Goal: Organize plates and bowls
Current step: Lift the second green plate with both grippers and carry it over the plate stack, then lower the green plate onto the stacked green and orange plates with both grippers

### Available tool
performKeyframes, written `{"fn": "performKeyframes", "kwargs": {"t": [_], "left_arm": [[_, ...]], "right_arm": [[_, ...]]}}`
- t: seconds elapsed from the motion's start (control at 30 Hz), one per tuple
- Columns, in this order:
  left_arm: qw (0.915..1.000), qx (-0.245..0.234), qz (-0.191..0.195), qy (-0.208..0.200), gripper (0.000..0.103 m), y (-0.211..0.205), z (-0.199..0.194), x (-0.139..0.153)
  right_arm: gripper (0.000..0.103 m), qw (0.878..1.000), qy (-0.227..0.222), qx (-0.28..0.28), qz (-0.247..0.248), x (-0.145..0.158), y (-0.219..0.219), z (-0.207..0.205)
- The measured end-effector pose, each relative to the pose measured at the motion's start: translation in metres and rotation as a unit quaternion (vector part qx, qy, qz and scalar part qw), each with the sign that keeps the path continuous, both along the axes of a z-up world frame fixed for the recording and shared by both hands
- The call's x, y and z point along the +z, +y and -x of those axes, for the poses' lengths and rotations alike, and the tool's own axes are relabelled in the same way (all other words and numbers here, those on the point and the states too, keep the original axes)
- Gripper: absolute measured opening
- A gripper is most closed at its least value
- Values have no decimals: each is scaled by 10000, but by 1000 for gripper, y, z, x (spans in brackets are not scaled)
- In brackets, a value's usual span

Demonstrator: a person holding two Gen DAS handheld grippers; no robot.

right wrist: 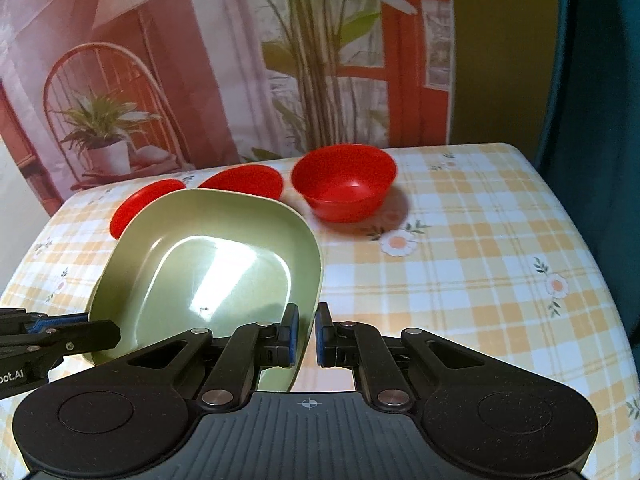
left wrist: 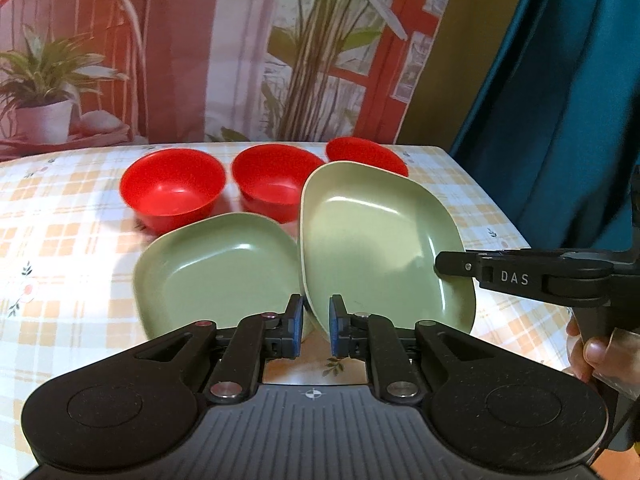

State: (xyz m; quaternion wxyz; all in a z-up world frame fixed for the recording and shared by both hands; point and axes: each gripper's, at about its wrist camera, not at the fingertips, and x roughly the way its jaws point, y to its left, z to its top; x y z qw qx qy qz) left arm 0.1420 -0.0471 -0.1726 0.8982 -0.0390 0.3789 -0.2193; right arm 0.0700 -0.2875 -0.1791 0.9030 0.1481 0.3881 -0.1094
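Both grippers [left wrist: 315, 326] [right wrist: 306, 334] pinching lifted plate [left wrist: 380, 240] — 2nd plate [left wrist: 216, 272], 3 bowls [left wrist: 172, 188] still waiting, unstacked.

Warm indoor light, glare on the green plate [right wrist: 224, 276], fisheye-bent edges, slight motion blur

A checked orange-and-white cloth with small daisies [right wrist: 460, 264] covered the surface. Behind its far edge hung a printed backdrop [left wrist: 248, 48] showing a potted plant [left wrist: 44, 92] on a chair, tall green stems and a red window frame. A teal curtain [left wrist: 560, 100] hung past the far right corner.
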Motion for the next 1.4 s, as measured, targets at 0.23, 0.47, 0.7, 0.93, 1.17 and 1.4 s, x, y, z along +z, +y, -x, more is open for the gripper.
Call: {"fn": "performKeyframes", "kwargs": {"t": [0.23,0.47,0.7,0.93,1.17,1.4], "left_arm": [[9995,293,122,67,15,24,-3,-3],[9978,642,167,42,16,51,-11,-4],[9966,785,204,132,17,66,-12,-10],[9953,878,223,353,17,73,-13,-26],[9948,880,168,476,17,72,-17,-36],[9940,924,187,551,17,74,-20,-41]], "right_arm": [[8,9994,16,330,119,1,23,-26],[8,9965,-32,757,350,7,52,-63],[8,9915,78,1140,614,5,72,-97],[8,9892,286,1292,634,-10,82,-108],[8,9885,402,1297,666,-19,86,-109],[8,9868,447,1343,784,-24,89,-113]]}}
